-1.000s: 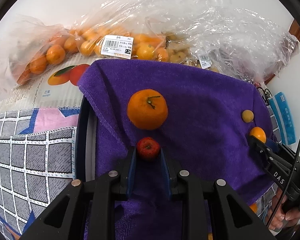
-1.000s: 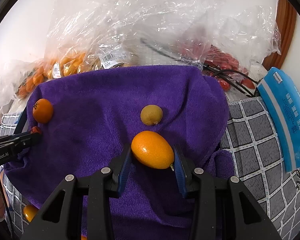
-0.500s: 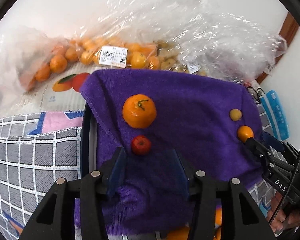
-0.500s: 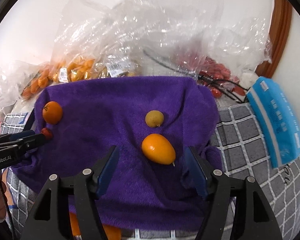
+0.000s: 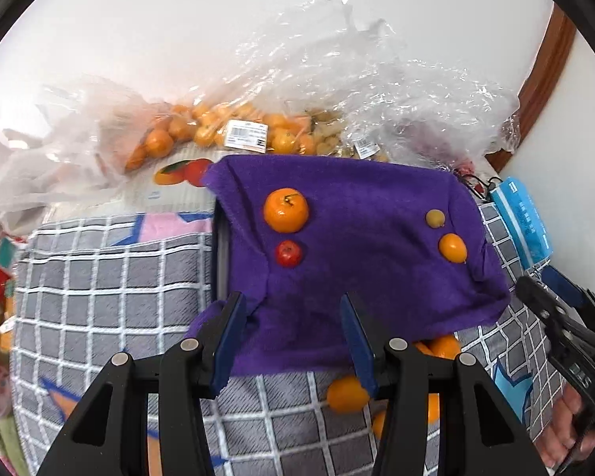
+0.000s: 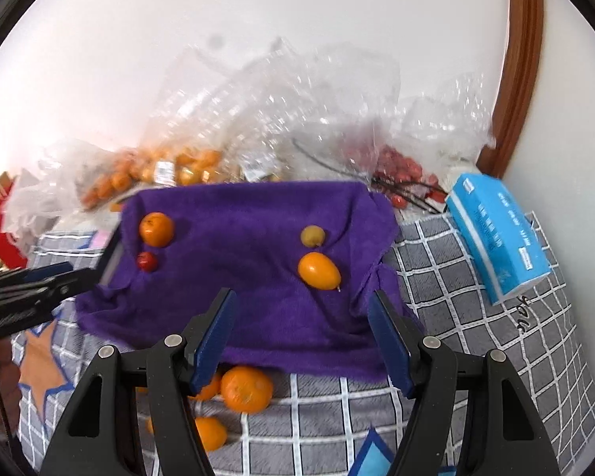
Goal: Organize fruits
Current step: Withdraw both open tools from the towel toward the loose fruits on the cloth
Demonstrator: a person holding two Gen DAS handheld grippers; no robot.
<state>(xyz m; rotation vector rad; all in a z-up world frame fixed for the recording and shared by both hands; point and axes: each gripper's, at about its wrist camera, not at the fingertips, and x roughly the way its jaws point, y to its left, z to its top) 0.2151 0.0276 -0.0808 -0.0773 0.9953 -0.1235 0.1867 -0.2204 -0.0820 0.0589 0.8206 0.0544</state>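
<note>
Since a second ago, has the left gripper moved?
Yes. The left gripper released the small red fruit and drew back toward the purple cloth's near edge; its jaws stand open.

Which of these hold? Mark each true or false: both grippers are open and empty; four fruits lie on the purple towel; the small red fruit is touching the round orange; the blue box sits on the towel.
1. Both the left gripper and right gripper are open and empty. True.
2. Four fruits lie on the purple towel. True.
3. The small red fruit touches the round orange. False: a gap separates them.
4. The blue box sits on the towel. False: it rests on the checked cloth beside it.
</note>
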